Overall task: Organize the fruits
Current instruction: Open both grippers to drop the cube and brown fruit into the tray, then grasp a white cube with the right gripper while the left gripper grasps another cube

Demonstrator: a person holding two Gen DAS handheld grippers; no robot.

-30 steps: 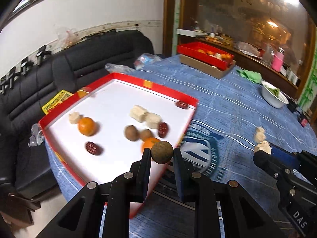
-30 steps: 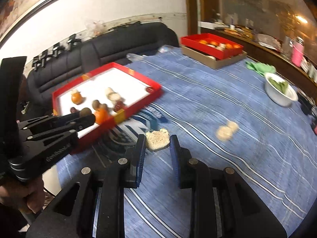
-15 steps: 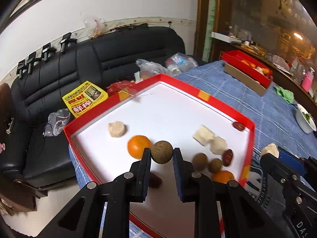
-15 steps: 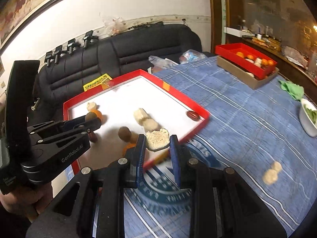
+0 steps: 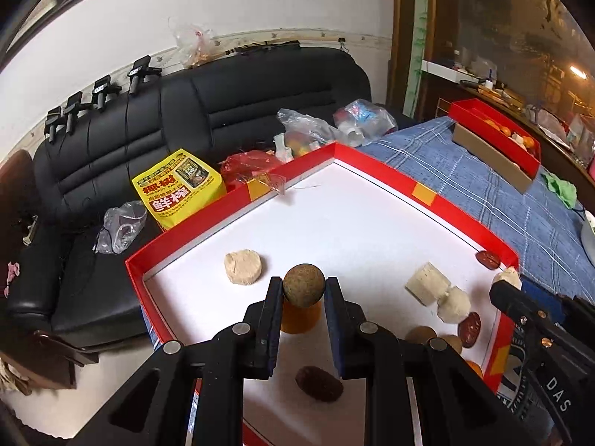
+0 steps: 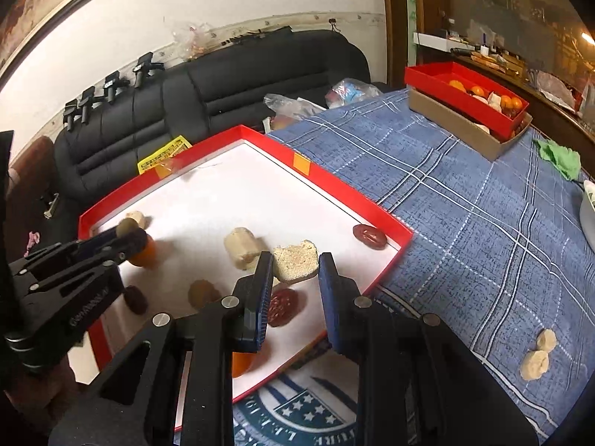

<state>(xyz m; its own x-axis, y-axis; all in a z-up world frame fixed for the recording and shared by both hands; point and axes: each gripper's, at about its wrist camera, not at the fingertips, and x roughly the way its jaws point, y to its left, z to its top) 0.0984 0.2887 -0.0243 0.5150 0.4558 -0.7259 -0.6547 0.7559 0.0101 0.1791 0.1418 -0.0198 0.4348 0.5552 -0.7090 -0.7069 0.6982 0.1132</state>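
Observation:
My left gripper (image 5: 302, 290) is shut on a round brown fruit (image 5: 304, 285) and hangs over the near left part of the red tray (image 5: 424, 193), just above an orange (image 5: 299, 319). My right gripper (image 6: 293, 267) is shut on a beige crumbly piece (image 6: 296, 262) above the tray's (image 6: 327, 178) right side, over a dark red date (image 6: 282, 306). On the white tray floor lie a round beige piece (image 5: 242, 267), beige chunks (image 5: 427, 286), dates (image 5: 319, 383) and small brown fruits (image 5: 420, 334). The left gripper (image 6: 126, 234) also shows in the right wrist view.
Two beige pieces (image 6: 546, 340) lie on the blue checked tablecloth (image 6: 465, 200) at the right. A second red tray with oranges (image 6: 465, 89) sits on a cardboard box at the back. A green cloth (image 6: 561, 154) and a black sofa (image 5: 223, 111) with bags are nearby.
Both grippers have moved left from over the tablecloth and the tray's edge to above the tray's white floor, each still holding its piece.

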